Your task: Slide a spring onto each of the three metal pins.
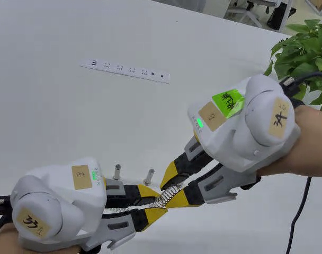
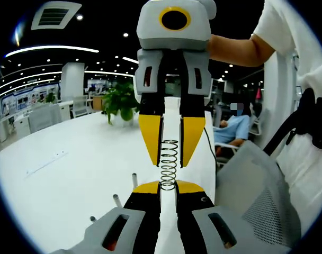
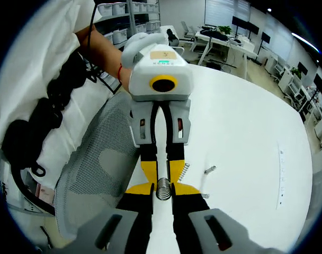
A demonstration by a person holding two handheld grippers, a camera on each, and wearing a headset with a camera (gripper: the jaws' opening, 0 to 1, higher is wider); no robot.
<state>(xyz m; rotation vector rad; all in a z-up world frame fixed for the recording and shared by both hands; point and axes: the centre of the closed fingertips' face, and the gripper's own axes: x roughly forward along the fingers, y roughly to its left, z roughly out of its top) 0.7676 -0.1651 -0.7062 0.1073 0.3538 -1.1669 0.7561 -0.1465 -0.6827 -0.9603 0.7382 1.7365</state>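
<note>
Here, three metal pins [image 2: 134, 181] are seen standing on the white table [image 1: 55, 116], at about 10 o'clock from the held spring [image 1: 168, 196]. A second spring [image 3: 185, 169] is laid flat near them. The table's near edge is seen right below the grippers, and much bare table is left toward 12 o'clock, up to one power strip [image 1: 126, 70]. The held spring is pinched at its ends by the left gripper [image 1: 157, 202] and the right gripper [image 1: 171, 189], whose fingers are pressed nearly together on it.

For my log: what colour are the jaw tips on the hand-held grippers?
Yellow fingertips on the right hand-held gripper; clearest in the left gripper view.
</note>
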